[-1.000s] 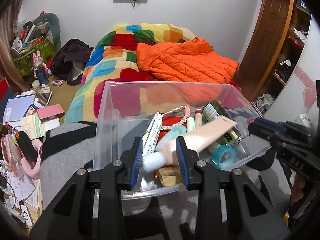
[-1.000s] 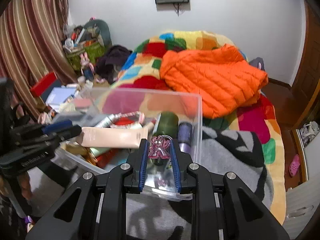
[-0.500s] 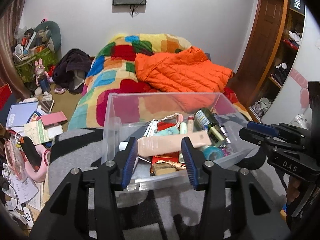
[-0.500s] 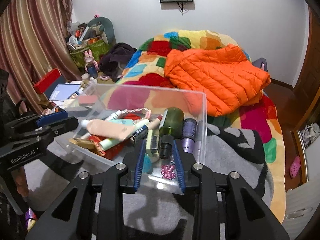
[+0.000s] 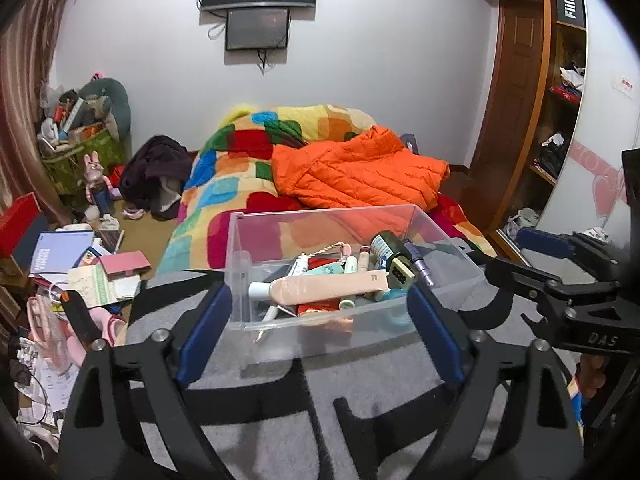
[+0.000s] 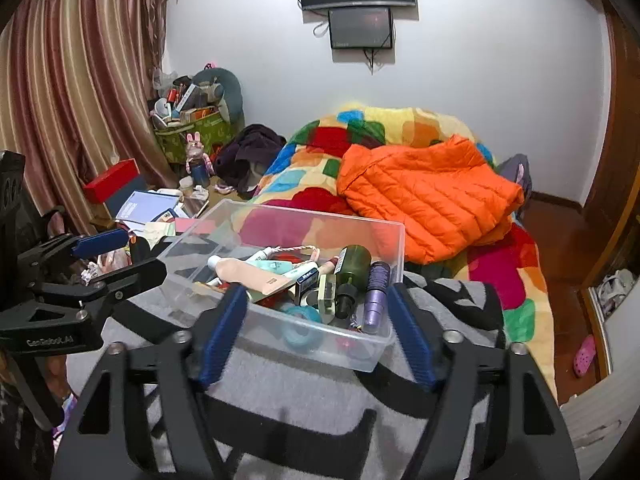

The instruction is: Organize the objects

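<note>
A clear plastic bin [image 5: 280,332] [image 6: 384,236] sits on a grey and black blanket. It holds a beige tube [image 5: 320,289] [image 6: 244,274], a green bottle [image 6: 352,268], a purple bottle [image 6: 376,292], a roll of blue tape [image 6: 300,330] and several other toiletries. My left gripper [image 5: 316,328] is wide open and empty, just short of the bin's near wall. My right gripper [image 6: 316,328] is wide open and empty, at the bin's near corner. Each gripper shows at the edge of the other's view, the right one [image 5: 560,280] and the left one [image 6: 92,268].
The grey blanket [image 5: 360,396] lies at the foot of a bed with a colourful quilt [image 5: 240,172] and an orange jacket [image 6: 428,196]. Books, boxes and clutter cover the floor at left [image 5: 80,264]. A wooden wardrobe [image 5: 520,120] stands at right.
My left gripper let go of the beige tube into the bin, my right let go of a small pink charm. Both opened wide and drew back from the bin.
</note>
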Action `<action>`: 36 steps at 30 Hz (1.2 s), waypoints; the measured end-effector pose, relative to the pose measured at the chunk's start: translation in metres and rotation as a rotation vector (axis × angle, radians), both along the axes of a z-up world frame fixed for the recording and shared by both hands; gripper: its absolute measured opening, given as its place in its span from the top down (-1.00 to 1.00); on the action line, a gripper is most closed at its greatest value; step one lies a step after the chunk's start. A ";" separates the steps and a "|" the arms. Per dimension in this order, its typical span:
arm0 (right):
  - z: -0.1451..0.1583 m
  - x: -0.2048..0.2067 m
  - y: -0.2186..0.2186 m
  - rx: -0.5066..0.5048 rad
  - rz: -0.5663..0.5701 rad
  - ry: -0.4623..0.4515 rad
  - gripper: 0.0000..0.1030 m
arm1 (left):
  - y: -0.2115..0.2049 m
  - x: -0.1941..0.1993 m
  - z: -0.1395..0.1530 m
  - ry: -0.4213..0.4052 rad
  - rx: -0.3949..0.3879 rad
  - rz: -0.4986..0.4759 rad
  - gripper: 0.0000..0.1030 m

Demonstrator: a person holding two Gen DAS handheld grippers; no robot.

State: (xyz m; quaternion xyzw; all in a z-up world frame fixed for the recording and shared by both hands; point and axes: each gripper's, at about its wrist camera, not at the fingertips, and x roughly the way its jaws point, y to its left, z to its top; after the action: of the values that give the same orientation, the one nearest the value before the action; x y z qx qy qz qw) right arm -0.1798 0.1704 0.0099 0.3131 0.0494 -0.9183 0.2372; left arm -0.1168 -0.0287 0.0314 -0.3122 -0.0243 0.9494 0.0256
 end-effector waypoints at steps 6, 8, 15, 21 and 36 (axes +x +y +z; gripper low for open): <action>-0.007 0.015 0.007 0.000 -0.009 0.009 -0.65 | 0.004 0.016 -0.009 -0.003 -0.003 0.015 -0.86; -0.011 0.017 0.008 0.006 -0.013 0.005 -0.65 | 0.005 0.018 -0.012 -0.011 0.003 0.020 -0.86; -0.023 0.024 0.012 0.010 -0.017 -0.026 -0.65 | 0.005 0.023 -0.021 -0.028 0.003 0.029 -0.87; -0.025 0.027 0.012 0.007 -0.017 -0.030 -0.65 | 0.007 0.023 -0.024 -0.038 0.014 0.023 -0.87; -0.030 0.025 0.009 0.000 -0.012 -0.051 -0.65 | 0.009 0.019 -0.030 -0.057 0.012 0.023 -0.87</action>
State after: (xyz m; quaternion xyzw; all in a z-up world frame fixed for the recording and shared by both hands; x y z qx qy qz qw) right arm -0.1546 0.1790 -0.0196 0.3367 0.0412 -0.9114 0.2328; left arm -0.0974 -0.0199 0.0015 -0.3385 -0.0344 0.9402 0.0160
